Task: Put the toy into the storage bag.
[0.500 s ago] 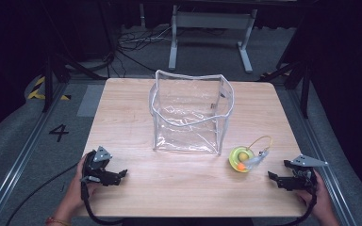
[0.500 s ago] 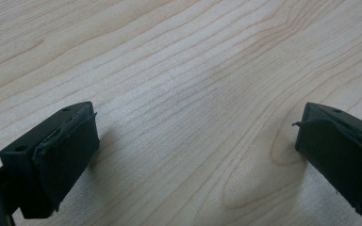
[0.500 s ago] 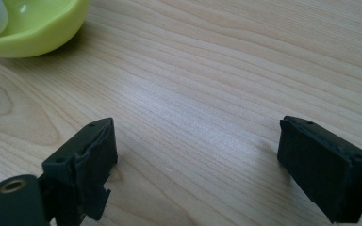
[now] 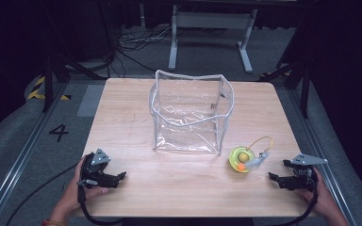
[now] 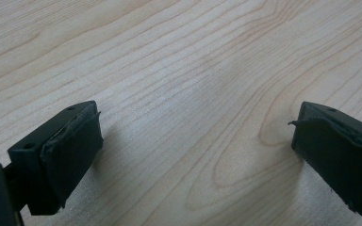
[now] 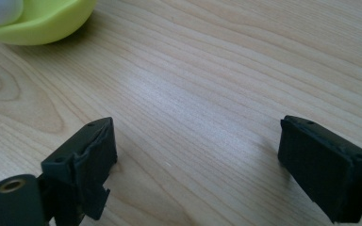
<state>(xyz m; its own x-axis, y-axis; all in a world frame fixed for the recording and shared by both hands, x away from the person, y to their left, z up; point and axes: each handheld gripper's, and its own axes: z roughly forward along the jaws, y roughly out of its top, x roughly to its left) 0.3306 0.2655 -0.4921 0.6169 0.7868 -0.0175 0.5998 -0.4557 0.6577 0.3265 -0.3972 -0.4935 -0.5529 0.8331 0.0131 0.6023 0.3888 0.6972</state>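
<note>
A clear plastic bag (image 4: 191,113) with a white rim stands open at the table's middle. To its front right lies a yellow-green round toy (image 4: 241,158) with an orange spot, a yellow loop and a pale feathery tail; its green edge (image 6: 42,21) sits at the top left of the right gripper view. My left gripper (image 4: 120,178) rests open at the front left, with bare wood between its pads (image 5: 75,146). My right gripper (image 4: 273,178) rests open at the front right, just right of the toy, pads (image 6: 92,155) wide apart over bare wood.
The wooden table (image 4: 122,127) stands on grey floor with a painted number 4 (image 4: 59,133) at left. Cables and a metal frame (image 4: 209,23) lie beyond the far edge. Dark stand legs (image 4: 301,70) sit by the right rear corner.
</note>
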